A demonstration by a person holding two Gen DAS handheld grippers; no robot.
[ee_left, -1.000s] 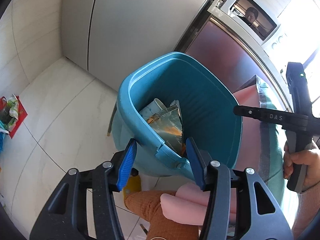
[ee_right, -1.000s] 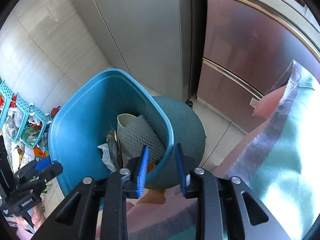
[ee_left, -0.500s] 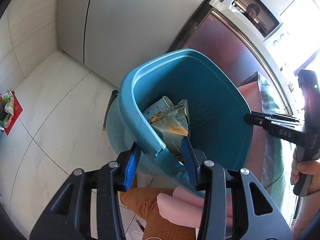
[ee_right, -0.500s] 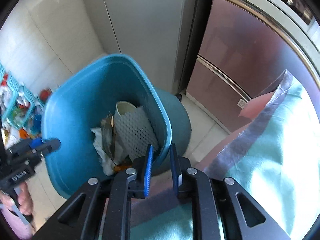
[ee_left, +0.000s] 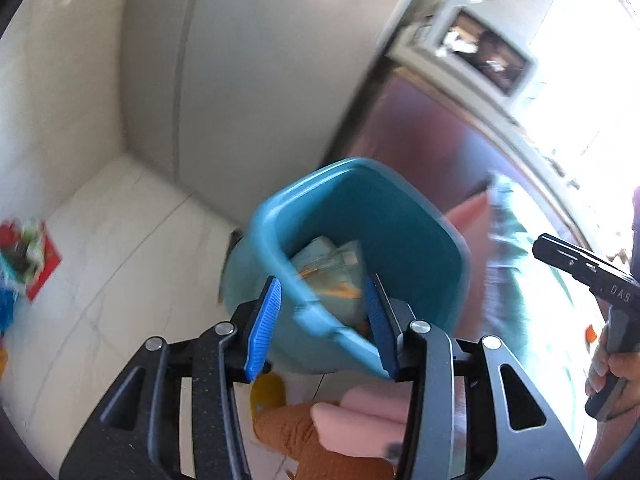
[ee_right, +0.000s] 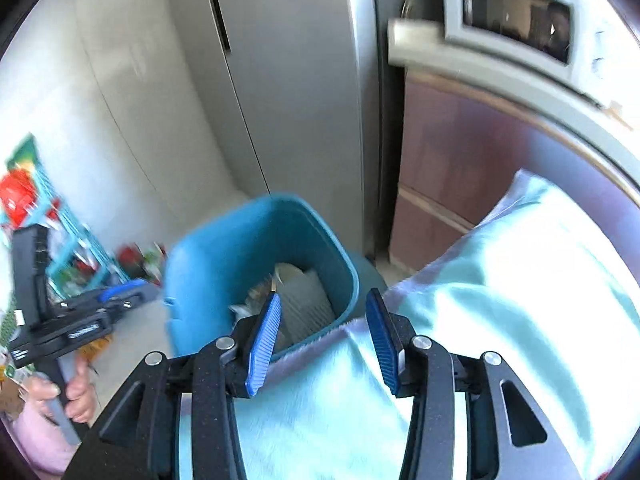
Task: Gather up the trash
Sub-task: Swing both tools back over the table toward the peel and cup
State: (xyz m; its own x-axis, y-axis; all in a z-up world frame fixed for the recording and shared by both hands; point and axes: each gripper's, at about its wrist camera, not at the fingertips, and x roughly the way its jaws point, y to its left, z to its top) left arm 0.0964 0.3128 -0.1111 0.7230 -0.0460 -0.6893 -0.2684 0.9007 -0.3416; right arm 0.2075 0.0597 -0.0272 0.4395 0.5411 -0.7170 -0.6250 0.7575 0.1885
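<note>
A pale marble-look tiled floor carries a round teal stool; a red packet lies on it.

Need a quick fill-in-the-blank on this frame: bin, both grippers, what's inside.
1. The trash sits inside a ____ plastic bin.
2. The left gripper has its jaws ____, straddling the bin's near rim.
3. The right gripper hovers over a pale ____ cloth, jaws open and holding nothing.
4. The white mesh foam sleeve lies ____ the bin.

Missing words: blue; open; green; inside
</note>
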